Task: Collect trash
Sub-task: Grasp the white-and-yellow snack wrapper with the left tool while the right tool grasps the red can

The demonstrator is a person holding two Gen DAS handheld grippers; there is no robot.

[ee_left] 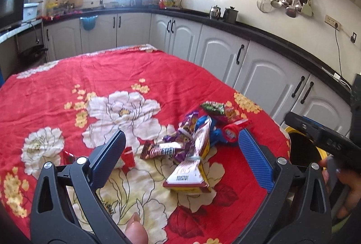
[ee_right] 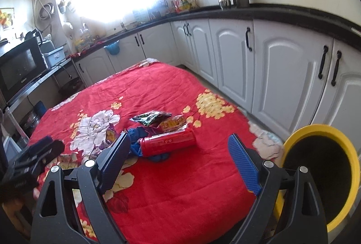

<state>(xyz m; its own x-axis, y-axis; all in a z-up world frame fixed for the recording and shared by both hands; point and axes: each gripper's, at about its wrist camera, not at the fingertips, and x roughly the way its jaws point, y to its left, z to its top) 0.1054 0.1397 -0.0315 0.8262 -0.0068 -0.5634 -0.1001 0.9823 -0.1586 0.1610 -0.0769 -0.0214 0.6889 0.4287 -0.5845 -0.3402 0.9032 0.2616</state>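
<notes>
Both the left tool (ee_left: 181,148) and right tool (ee_right: 179,152) gape wide apart, holding nothing

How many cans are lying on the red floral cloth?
1: a red can on its side among the wrappers near the yellow bin. Others could be hidden under the wrappers.

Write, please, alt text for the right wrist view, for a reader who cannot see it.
The open right gripper points at a red can lying among snack wrappers on a red floral tablecloth. A yellow-rimmed bin stands beside the table at right; white kitchen cabinets are behind.
</notes>
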